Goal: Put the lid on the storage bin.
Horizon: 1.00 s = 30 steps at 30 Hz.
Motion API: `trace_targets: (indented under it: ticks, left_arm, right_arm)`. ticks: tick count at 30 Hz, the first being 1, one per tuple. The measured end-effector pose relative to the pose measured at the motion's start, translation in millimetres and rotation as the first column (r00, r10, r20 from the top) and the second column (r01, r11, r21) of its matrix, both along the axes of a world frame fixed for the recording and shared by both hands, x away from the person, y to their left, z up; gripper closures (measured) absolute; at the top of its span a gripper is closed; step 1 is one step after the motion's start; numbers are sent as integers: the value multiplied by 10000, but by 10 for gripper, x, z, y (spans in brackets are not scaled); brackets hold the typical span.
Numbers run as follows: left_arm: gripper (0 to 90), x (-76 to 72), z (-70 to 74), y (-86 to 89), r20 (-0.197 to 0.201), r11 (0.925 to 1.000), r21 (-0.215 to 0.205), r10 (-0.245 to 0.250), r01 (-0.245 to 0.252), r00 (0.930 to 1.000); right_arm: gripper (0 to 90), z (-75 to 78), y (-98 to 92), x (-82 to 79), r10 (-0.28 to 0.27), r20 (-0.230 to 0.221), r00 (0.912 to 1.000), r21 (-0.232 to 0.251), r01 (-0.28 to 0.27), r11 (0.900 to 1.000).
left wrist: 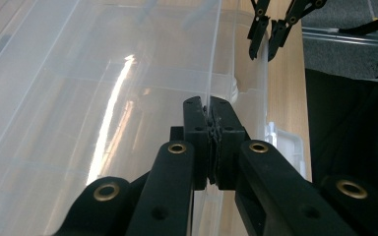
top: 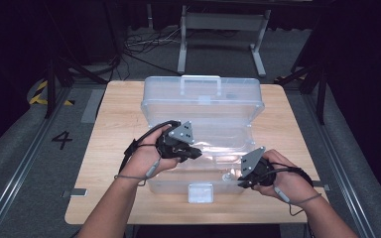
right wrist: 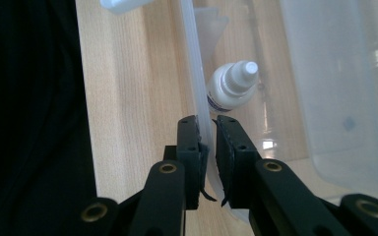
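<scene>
Clear plastic storage box [top: 198, 144] sits mid-counter, its lid [top: 203, 94] raised toward the far edge and its long axis parallel to the near edge. Left tool [left wrist: 210, 129] pinches a thin inner wall. Right tool [right wrist: 206, 147] pinches the front rim at the near right corner, beside a small white bottle [right wrist: 231, 86] inside.

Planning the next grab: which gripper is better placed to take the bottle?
Right. The bottle lies just beyond the right gripper, clamped on the box rim; the left gripper clamps a clear wall farther away.
</scene>
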<state>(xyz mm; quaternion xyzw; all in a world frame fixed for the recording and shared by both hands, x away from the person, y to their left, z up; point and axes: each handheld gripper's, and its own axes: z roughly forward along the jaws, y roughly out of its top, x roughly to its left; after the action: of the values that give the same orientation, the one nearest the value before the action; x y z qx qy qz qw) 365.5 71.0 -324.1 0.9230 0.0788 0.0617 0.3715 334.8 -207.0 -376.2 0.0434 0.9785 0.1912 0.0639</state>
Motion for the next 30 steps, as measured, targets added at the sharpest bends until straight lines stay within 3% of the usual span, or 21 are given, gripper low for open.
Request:
trace_targets:
  ticks: [7,18,21,24,27,28,29,30]
  left_arm:
    - [872,-12,-1,5,1,10000,36,51,-51,10000]
    - [869,-30,-17,7,-59,9999,-28,133,-134,9999]
    - [869,-32,-21,7,-88,9999,-46,143,-144,9999]
    - [868,-36,-25,12,-107,9999,-58,145,-146,9998]
    - [867,-43,-35,16,-142,9999,-75,132,-133,9998]
    - [867,-47,-37,16,-154,9999,-54,130,-131,9998]
    - [867,-47,-37,16,-154,9999,-54,130,-131,9998]
    - [867,-46,-38,15,-162,10000,-22,85,-85,9998]
  right_arm:
    - [845,216,-100,-73,-108,391,9992,699,81,9975]
    - [900,396,-259,-95,-496,425,9979,1868,408,9816]
    - [900,479,-314,-87,-736,331,9967,2772,616,9588]
    - [900,533,-348,-75,-1106,453,9928,3321,895,9390]
    - [900,571,-390,-47,-1792,738,9810,3896,1370,9107]
    - [900,584,-410,-37,-2082,788,9749,4192,1571,8942]
    - [900,584,-410,-37,-2082,788,9749,4192,1571,8942]
    - [900,596,-434,-24,-2359,809,9684,4530,1751,8742]
